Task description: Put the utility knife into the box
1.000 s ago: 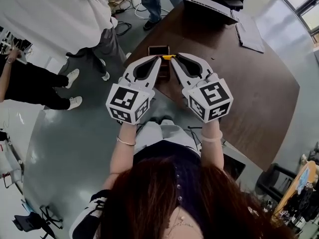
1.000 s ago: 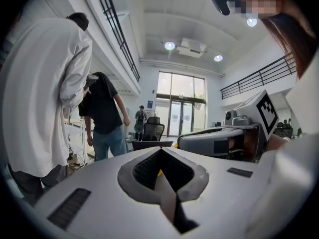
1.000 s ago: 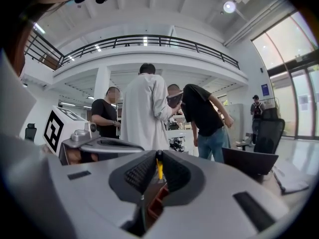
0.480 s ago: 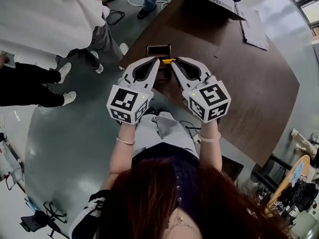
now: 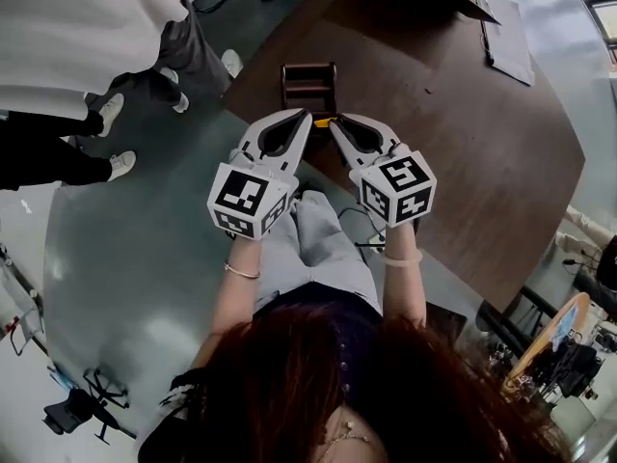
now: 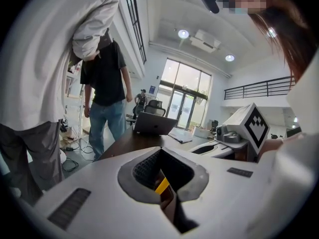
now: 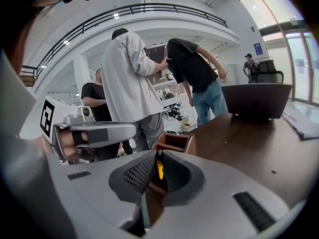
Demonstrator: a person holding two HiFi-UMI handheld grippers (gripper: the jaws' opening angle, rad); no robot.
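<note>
Since the knife (image 5: 325, 121) is light, stiff, slick — my right claw (image 5: 334, 122) grips its yellow handle; left claw (image 5: 307, 114) closed, empty; box (image 5: 309, 67) ahead.

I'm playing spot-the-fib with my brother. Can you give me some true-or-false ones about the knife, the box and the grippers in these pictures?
1. The box stands on the dark brown table. True.
2. The utility knife is inside the box. False: it is at the tips of the right gripper, short of the box.
3. The utility knife has yellow on it. True.
4. Nobody else is near the table. False: people stand right beside it.
5. The left gripper is wide open. False: its jaws are together.
</note>
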